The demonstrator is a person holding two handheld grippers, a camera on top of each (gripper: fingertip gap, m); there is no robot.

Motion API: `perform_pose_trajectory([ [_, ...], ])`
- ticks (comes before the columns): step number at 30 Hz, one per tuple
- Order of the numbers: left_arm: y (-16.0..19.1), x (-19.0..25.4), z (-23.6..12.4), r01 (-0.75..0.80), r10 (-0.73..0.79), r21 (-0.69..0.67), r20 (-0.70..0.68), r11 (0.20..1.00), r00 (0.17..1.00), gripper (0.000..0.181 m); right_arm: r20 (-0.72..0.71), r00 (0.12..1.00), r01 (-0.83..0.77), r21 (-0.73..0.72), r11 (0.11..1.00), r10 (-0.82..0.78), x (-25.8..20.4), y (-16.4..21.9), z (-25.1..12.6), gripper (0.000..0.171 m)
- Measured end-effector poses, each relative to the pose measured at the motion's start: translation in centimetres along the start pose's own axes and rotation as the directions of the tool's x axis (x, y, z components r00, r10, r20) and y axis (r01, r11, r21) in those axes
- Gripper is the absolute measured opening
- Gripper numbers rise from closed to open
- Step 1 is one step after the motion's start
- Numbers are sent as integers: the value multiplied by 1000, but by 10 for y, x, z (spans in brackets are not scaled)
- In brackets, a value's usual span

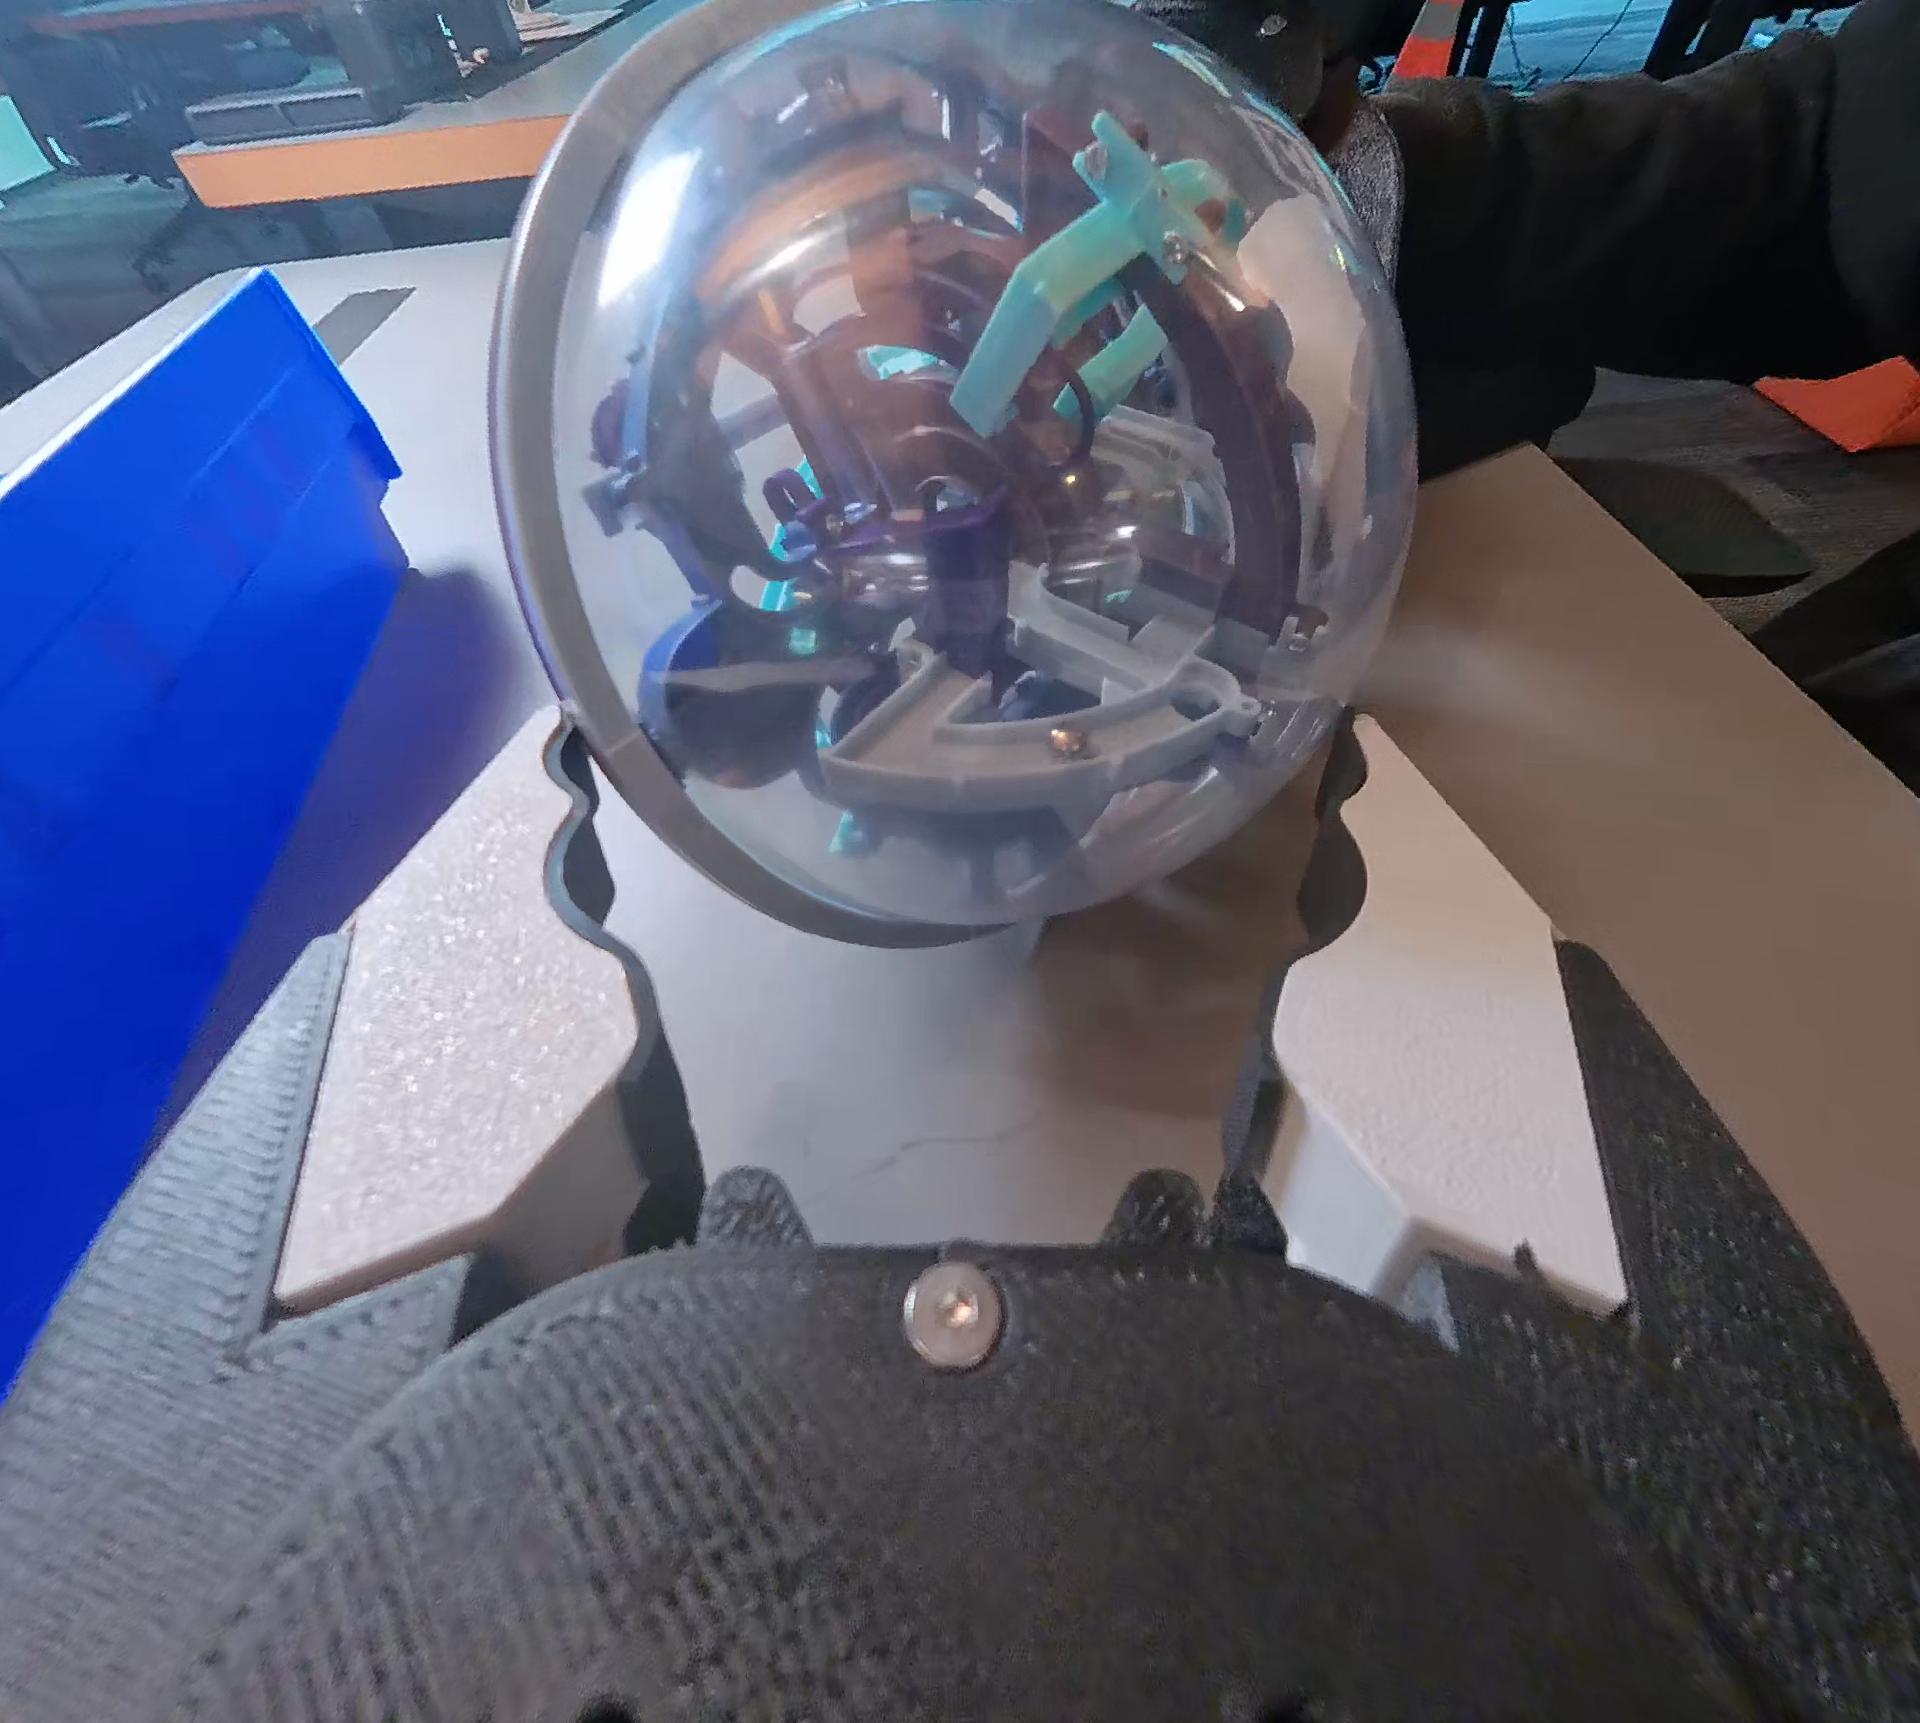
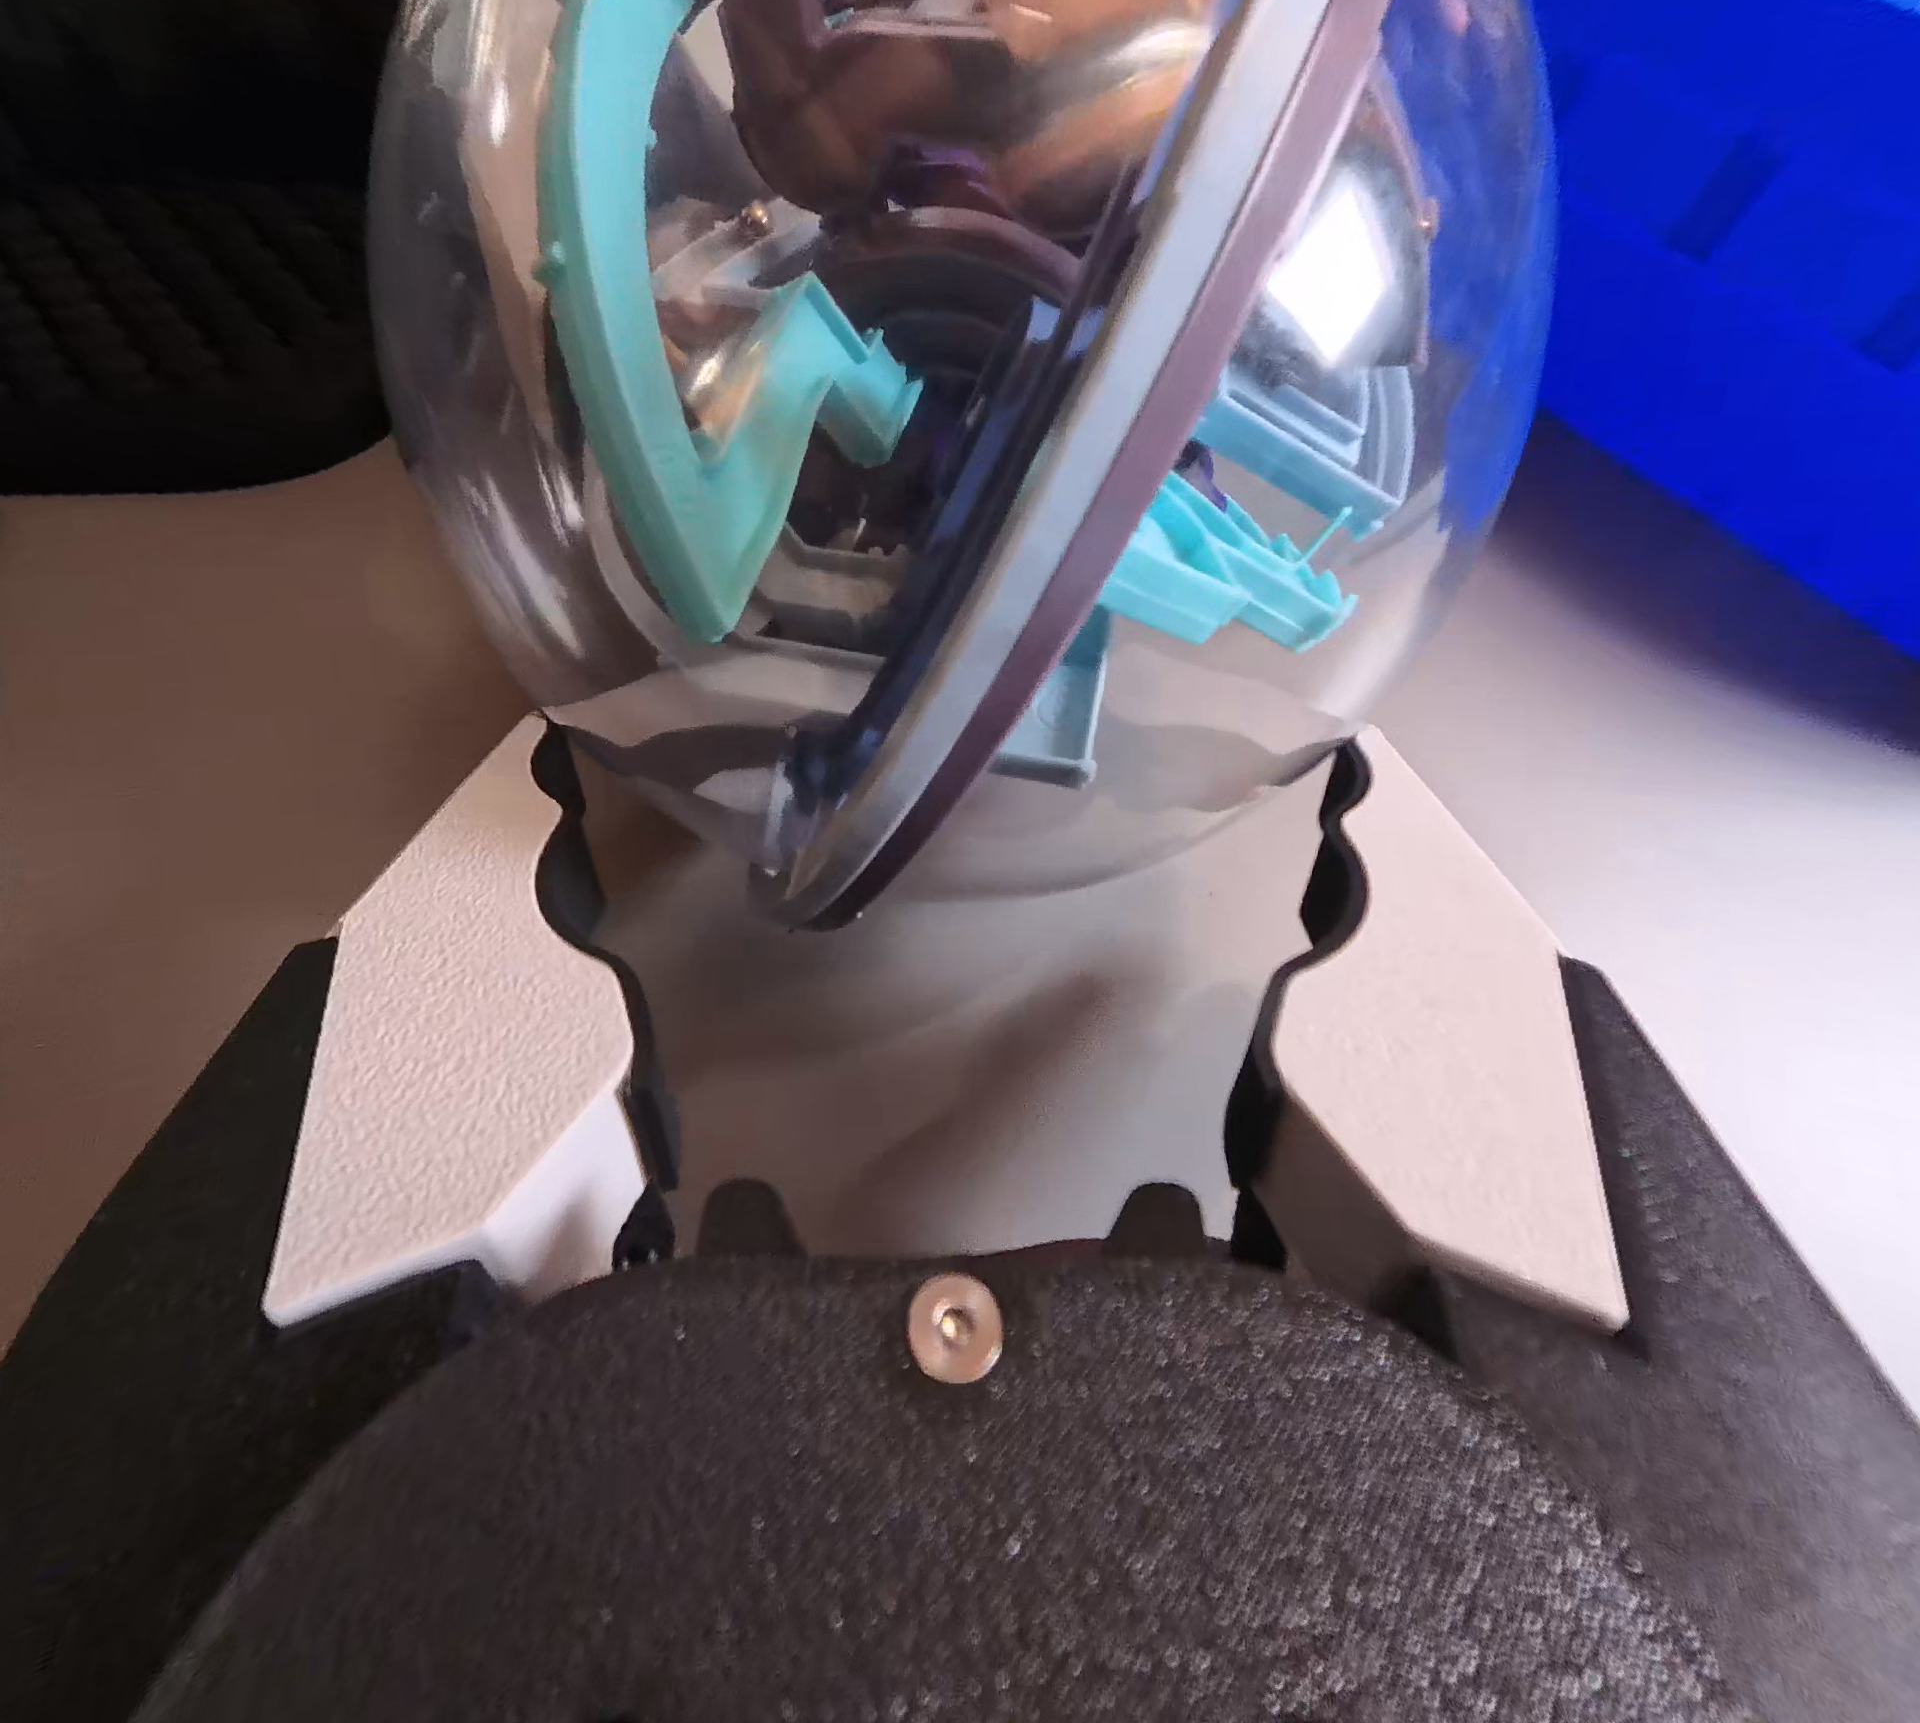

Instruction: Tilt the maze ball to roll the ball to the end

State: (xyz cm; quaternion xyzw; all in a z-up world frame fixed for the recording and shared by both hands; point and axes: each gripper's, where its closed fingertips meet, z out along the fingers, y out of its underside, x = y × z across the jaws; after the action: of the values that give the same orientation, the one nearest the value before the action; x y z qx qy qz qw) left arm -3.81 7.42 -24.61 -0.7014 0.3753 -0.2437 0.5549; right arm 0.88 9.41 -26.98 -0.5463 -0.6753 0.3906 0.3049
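Your maze ball is up off the table, pinched between both grippers, a clear sphere with teal, purple and grey tracks inside and a grey seam ring running diagonally across it. The little steel ball sits on the grey curved track near the bottom, around 6 o'clock in the left wrist view; in the right wrist view I think it's that tiny silver dot up around 10 o'clock, but that could be a screw, can't tell for sure. The thing to watch is that the sphere sits dead ahead at 12 o'clock of both grippers, so neither one is nearer, and its seam ring leans from 1 o'clock down to 7 in the right view. Your left gripper is spread wide, its fingertips pressed on the lower flanks of the shell. The right gripper is just as wide, cradling the underside the same way from the far side; its body shows at 1 o'clock in the left view with your dark sleeve behind. The blue bin sits off at 9 o'clock, close by. My guess: the track run isn't finished, so roll both wrists together gently.
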Motion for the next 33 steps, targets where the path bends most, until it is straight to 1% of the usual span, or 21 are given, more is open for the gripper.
perform_pose_trajectory([
  [2, -6, -1, -1, -5, 5, 17, 7, 1000, 1000, 136, 3, 1000, 1, 34, 999, -1, 1, -7, -2, 139],
  [5, -20, -3, -6, 27, -27, 64, 6, 998, 1000, 135, 20, 1000, -12, 96, 995, 10, 1, -25, -10, 138],
  [10, -39, -5, -13, 33, -36, 114, 19, 993, 999, 133, 16, 1000, 18, 126, 992, -20, 1, -51, -21, 138],
  [15, -59, -9, -24, 2, -9, 147, 44, 989, 999, 133, 11, 998, 57, 138, 989, -59, 3, -74, -29, 139],
  [21, -85, -12, -38, -60, 46, 168, 85, 984, 995, 133, 41, 996, 73, 179, 981, -82, 2, -97, -32, 139],
  [33, -91, -15, -49, -68, 50, 180, 103, 981, 993, 133, 60, 994, 75, 206, 976, -89, 0, -110, -30, 139],
])
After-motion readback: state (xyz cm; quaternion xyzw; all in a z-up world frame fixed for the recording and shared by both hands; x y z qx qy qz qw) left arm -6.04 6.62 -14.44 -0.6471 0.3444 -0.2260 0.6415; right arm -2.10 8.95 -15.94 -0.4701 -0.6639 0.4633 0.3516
